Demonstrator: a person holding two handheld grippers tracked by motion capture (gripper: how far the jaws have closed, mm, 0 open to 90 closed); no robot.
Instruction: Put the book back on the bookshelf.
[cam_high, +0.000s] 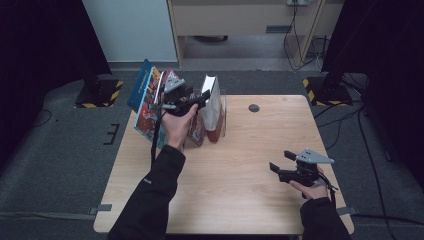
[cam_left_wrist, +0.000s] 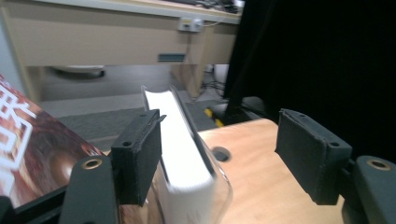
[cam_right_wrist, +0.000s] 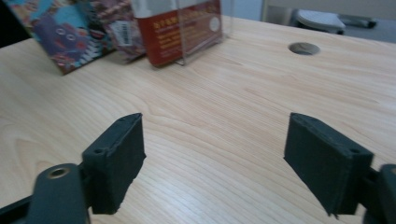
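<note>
A row of books stands at the table's far left. A blue picture book (cam_high: 144, 97) leans outward, a dark red one (cam_right_wrist: 114, 28) stands beside it, and a white-and-red book (cam_high: 213, 107) is upright in a clear holder (cam_right_wrist: 205, 42). My left gripper (cam_high: 196, 98) hovers at the top of the row, open. In the left gripper view the white book's page edge (cam_left_wrist: 180, 149) lies just past the left pad (cam_left_wrist: 140, 154), untouched. My right gripper (cam_high: 282, 161) is low over bare wood at the right front, open with nothing between its jaws (cam_right_wrist: 215, 149).
A round cable hole (cam_high: 254, 107) sits in the wooden table (cam_high: 240, 190) near its far edge. Beyond the table are a pale desk (cam_high: 240, 20), floor cables and two dark stands on yellow-and-black striped bases (cam_high: 102, 92) (cam_high: 325, 90).
</note>
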